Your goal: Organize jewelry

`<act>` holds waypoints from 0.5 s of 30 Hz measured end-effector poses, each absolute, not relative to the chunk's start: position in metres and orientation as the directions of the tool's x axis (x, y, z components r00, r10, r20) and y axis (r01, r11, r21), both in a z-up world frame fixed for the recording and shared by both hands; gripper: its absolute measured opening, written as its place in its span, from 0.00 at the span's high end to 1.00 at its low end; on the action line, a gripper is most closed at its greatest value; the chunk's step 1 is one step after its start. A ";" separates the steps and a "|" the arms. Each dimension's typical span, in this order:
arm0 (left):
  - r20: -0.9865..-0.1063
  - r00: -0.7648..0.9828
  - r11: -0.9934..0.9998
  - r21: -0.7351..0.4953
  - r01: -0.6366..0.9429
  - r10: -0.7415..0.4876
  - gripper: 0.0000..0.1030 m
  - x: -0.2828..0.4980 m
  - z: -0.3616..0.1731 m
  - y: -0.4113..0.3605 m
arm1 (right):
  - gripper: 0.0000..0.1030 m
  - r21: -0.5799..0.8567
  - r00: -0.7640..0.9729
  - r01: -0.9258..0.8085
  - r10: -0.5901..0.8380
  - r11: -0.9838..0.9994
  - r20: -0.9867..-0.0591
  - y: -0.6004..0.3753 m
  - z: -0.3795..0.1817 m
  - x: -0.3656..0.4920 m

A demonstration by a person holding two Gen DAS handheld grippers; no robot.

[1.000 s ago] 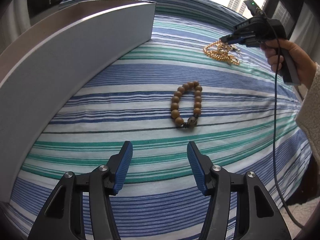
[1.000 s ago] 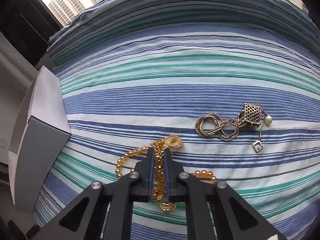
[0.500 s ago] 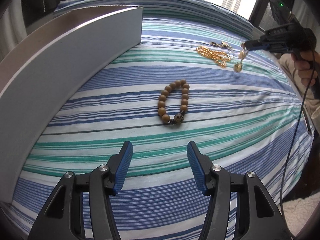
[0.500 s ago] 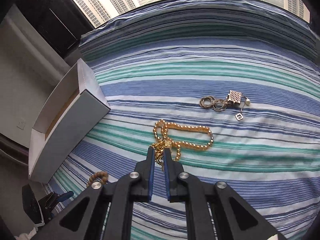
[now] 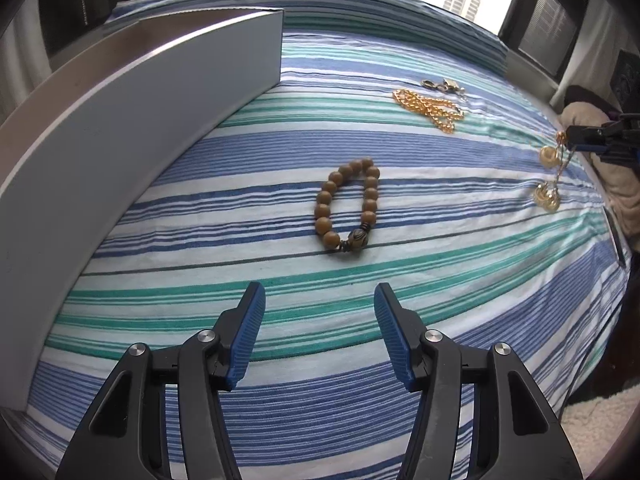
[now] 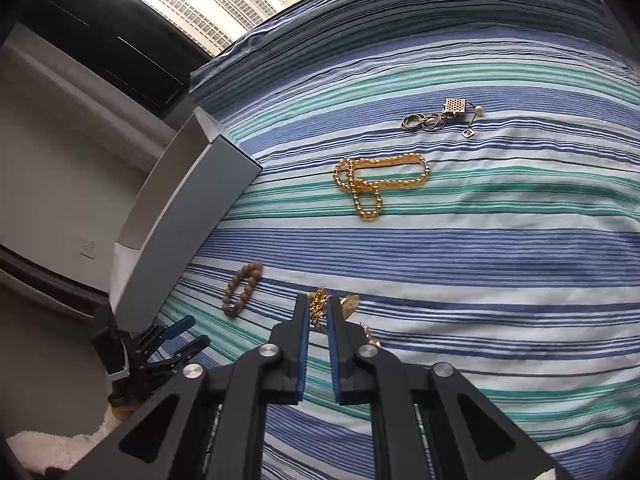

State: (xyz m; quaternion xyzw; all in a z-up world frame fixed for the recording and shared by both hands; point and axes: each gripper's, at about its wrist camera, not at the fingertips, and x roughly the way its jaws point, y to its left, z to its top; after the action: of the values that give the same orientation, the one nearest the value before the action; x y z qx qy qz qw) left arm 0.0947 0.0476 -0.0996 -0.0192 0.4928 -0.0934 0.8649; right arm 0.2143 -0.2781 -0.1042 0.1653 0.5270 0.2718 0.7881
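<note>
While the right gripper (image 6: 318,310) pinches one gold chain (image 6: 319,307), three pieces lie on the striped cloth (image 5: 248,216): one wooden bracelet (image 5: 347,208), one gold bead necklace (image 6: 378,184), one ring cluster (image 6: 440,118); the left gripper (image 5: 319,308) gapes wide.

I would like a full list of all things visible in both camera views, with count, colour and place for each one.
wooden bead bracelet: one, brown, flat on the bedspread ahead of the left gripper.
gold bead chain: one, gold, looped on the bedspread further out.
ring and charm cluster: one small group, gold and silver tones, beyond the bead chain.
gold coin chain: one, gold, pinched in the right gripper, hanging above the bedspread.
box: one, grey outside, open top, at the bedspread's left edge.
bedspread: one, blue, green and white stripes.
left gripper: black with blue pads, open, empty.
right gripper: black with blue pads, shut on the coin chain.
</note>
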 end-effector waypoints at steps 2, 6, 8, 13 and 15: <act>-0.852 0.494 0.982 -0.115 0.152 -0.176 0.37 0.093 -0.099 0.045 | 0.88 0.519 0.312 -0.217 0.563 0.827 -0.765 -0.287 -0.114 0.208; -0.852 0.501 0.983 -0.081 0.164 -0.154 0.23 0.089 -0.096 0.045 | 0.58 0.379 0.351 -0.121 0.397 0.917 -0.848 -0.313 -0.141 0.196; -0.852 0.502 0.983 -0.077 0.165 -0.151 0.21 0.089 -0.095 0.046 | 0.57 0.348 0.364 -0.085 0.355 0.934 -0.861 -0.324 -0.152 0.186; -0.860 0.485 0.981 -0.081 0.174 -0.157 0.20 0.093 -0.098 0.044 | 0.52 0.268 0.402 -0.088 0.280 0.960 -0.872 -0.323 -0.163 0.156; -0.866 0.469 0.978 -0.096 0.184 -0.173 0.19 0.097 -0.100 0.041 | 0.52 0.241 0.415 -0.114 0.267 0.964 -0.870 -0.314 -0.165 0.147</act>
State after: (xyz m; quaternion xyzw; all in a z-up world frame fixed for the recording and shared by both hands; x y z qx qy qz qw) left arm 0.0967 0.0407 -0.1000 0.0055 0.5048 -0.1040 0.8570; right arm 0.1469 -0.3140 -0.1651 0.0723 0.5286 0.1137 0.8381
